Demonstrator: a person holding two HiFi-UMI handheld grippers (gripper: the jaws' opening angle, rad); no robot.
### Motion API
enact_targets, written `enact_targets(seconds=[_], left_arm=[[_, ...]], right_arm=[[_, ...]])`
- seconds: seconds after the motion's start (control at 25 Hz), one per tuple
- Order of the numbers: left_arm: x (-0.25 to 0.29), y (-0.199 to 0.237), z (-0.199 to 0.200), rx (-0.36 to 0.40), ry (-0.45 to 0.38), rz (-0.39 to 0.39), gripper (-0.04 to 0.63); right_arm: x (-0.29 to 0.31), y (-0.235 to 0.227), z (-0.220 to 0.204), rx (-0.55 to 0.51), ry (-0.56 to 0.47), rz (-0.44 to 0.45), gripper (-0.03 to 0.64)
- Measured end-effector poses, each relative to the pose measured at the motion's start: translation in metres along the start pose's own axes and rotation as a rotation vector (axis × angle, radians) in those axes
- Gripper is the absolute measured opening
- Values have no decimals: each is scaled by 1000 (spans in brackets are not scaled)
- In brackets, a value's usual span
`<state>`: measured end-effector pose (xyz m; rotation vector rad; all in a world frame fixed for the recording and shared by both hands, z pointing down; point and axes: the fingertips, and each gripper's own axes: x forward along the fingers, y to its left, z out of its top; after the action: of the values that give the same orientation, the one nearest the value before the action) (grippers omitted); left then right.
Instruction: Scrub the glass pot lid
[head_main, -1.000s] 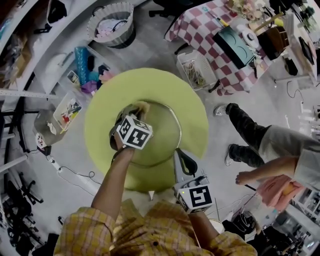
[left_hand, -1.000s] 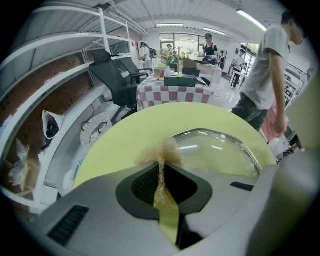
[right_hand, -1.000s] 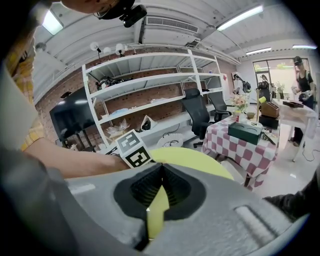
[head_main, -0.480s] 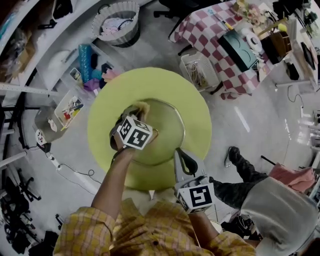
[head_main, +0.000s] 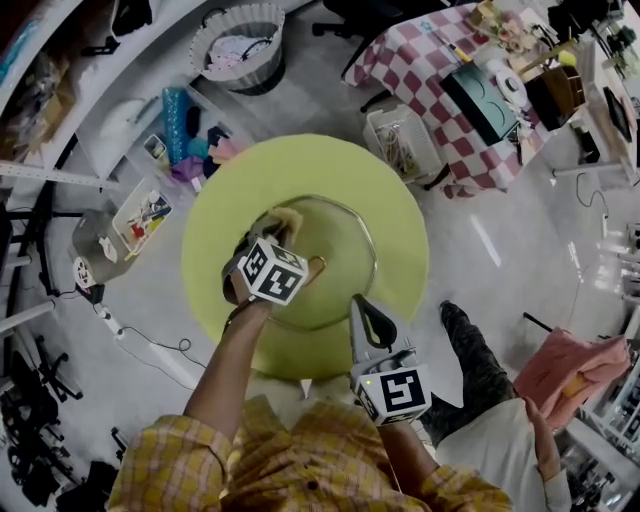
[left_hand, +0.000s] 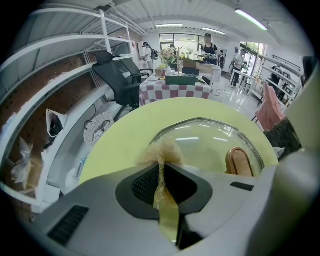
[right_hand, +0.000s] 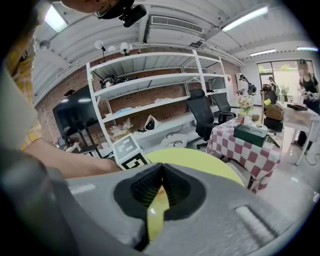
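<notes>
The glass pot lid (head_main: 338, 240) lies on a round yellow-green table (head_main: 400, 225), its wooden handle (head_main: 314, 264) near the middle. My left gripper (head_main: 277, 226) is shut on a tan fibrous scrub pad (head_main: 284, 217), which rests at the lid's upper-left rim. In the left gripper view the scrub pad (left_hand: 161, 151) sticks out of the left gripper (left_hand: 161, 172) just before the lid (left_hand: 210, 140) and its handle (left_hand: 239, 162). My right gripper (head_main: 362, 308) sits at the lid's lower-right rim, jaws shut on it. The right gripper (right_hand: 161, 187) shows only a thin slit between its pads.
A checkered table (head_main: 420, 60) with clutter stands at the back right, a clear bin (head_main: 400, 140) beside it. A round basket (head_main: 235, 45) and boxes (head_main: 145, 215) sit on the floor to the left. A person (head_main: 490, 400) stands close at the lower right.
The person at the right has walked toward the lower right. Both grippers stay where they were on the lid.
</notes>
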<state>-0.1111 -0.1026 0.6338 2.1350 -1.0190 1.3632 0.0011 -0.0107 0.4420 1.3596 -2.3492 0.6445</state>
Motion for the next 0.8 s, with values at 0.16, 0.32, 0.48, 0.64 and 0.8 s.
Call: enact_targets(seconds=[0.16,0.32,0.48,0.64,0.8], left_arm=[[-4,0,-5,11,-2,-5,34],[-8,-2,-11,18,-3,-9,34],[-13,-4,-19,21,-4,-9,34],[-16,-6,-25,26,-1,-3,34],[-19,-7,-33,25,0,-1,34]], right_arm=[[0,8,0,12,-7,2,-3],[-1,12,2,-7,-5,5,-3],[-4,17,1,-6,-2,3,-3],[-7,21,1,-14,-8,7,-3],[-10,27,-1,-16,-11,8,-3]])
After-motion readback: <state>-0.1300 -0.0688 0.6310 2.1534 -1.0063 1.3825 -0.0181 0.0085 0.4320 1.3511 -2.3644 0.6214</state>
